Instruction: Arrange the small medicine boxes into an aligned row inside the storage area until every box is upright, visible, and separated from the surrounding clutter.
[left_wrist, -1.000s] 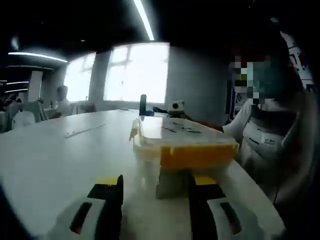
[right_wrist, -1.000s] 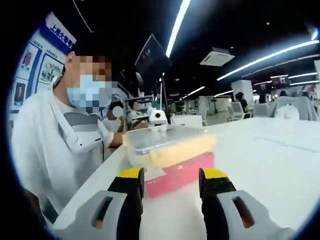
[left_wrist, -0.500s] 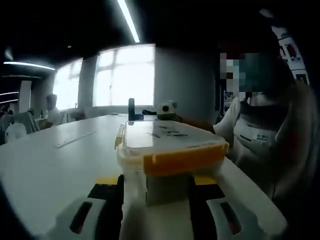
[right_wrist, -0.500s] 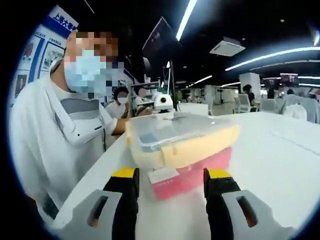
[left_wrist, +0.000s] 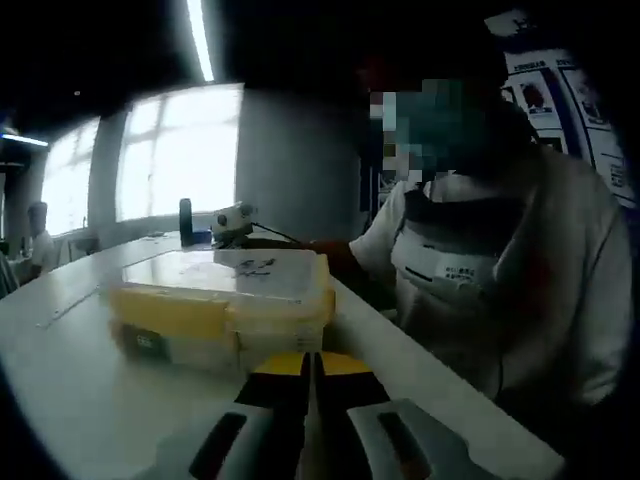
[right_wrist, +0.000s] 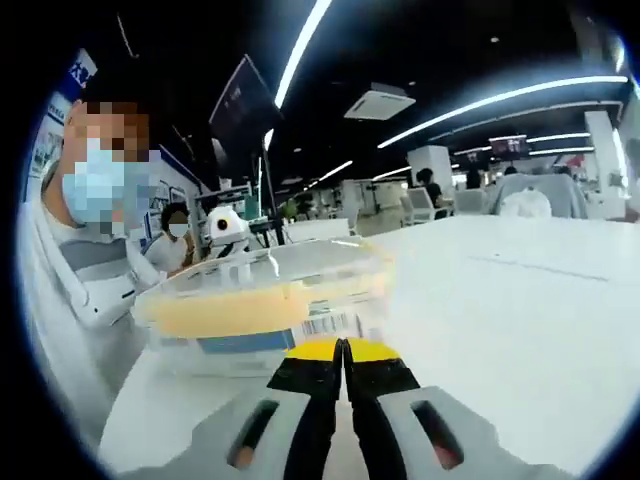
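Both the left tongs (left_wrist: 311, 368) and right tongs (right_wrist: 343, 352) are pressed together, empty. At mid-frame, the clear yellow-rimmed storage box (right_wrist: 262, 310) on the white desk (right_wrist: 520, 310) blurs its contents; a barcoded medicine box (right_wrist: 270, 335) shows dimly through the wall.

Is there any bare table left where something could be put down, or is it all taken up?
Plenty is bare. In the right gripper view the white table lies open beside the lidded plastic container, out toward the far chairs. In the left gripper view a bare strip runs along the container's window side. It is crowded where the seated person leans in against the container's edge.

one container (left_wrist: 225, 300), one table (right_wrist: 520, 300), two grippers (left_wrist: 310, 375) (right_wrist: 342, 358).
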